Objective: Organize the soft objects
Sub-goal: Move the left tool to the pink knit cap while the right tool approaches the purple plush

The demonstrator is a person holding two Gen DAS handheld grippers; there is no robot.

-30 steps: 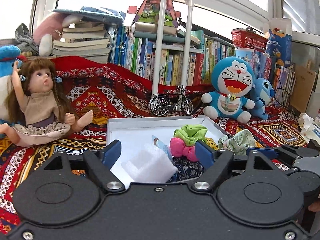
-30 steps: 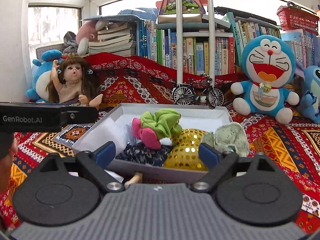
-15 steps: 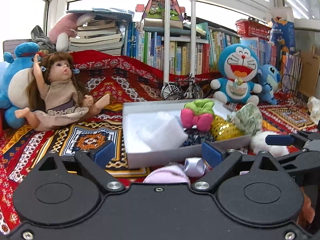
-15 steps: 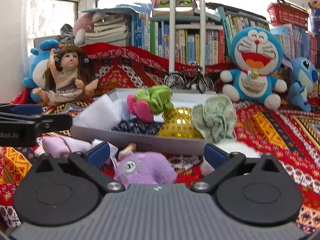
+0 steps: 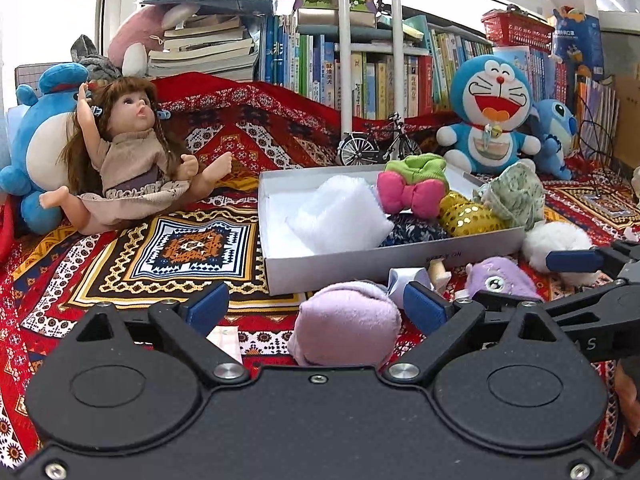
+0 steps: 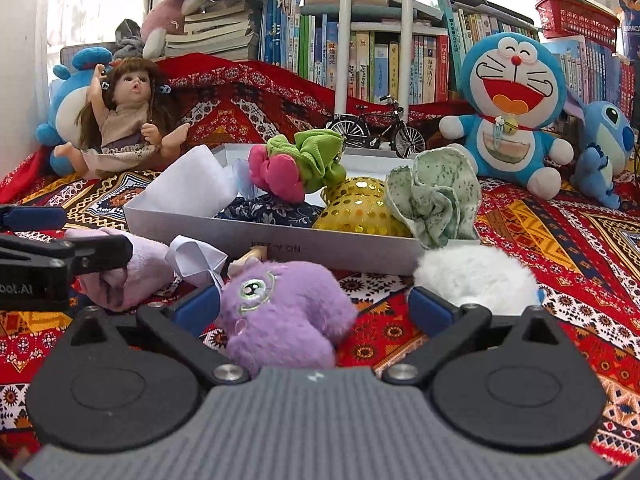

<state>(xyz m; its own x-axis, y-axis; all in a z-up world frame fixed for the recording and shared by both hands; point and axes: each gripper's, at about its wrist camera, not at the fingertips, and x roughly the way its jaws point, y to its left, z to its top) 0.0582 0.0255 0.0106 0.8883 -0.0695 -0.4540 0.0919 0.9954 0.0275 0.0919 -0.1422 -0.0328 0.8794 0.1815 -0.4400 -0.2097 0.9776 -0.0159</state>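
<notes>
A red patterned cloth (image 5: 188, 240) covers the whole surface, running up at the back against a long row of books (image 5: 372, 76) under bright windows. On it, a Doraemon plush (image 5: 490, 120) sits at the right, a doll (image 5: 128, 160) sprawls at the left, and a shallow white box (image 5: 360, 264) lies in the middle, holding a white pad (image 5: 340, 216), a pink bow (image 5: 412, 194) and a gold sequin piece (image 5: 468, 220) (a green speckled scrunchie (image 6: 434, 196) droops over its right corner).

The left gripper (image 5: 316, 306) stands wide open, gripping nothing; a pale pink soft toy (image 5: 346, 324) lies between its fingers, close to the right one. The right gripper (image 6: 314, 308) is equally wide open and empty, with a purple furry toy (image 6: 282, 312) against its left finger and a white fluffy ball (image 6: 476, 280) just behind its right finger.

Both toys lie on the cloth just in front of the box; each gripper body hides its toy's near edge. The small print on the box wall is too small to read.
</notes>
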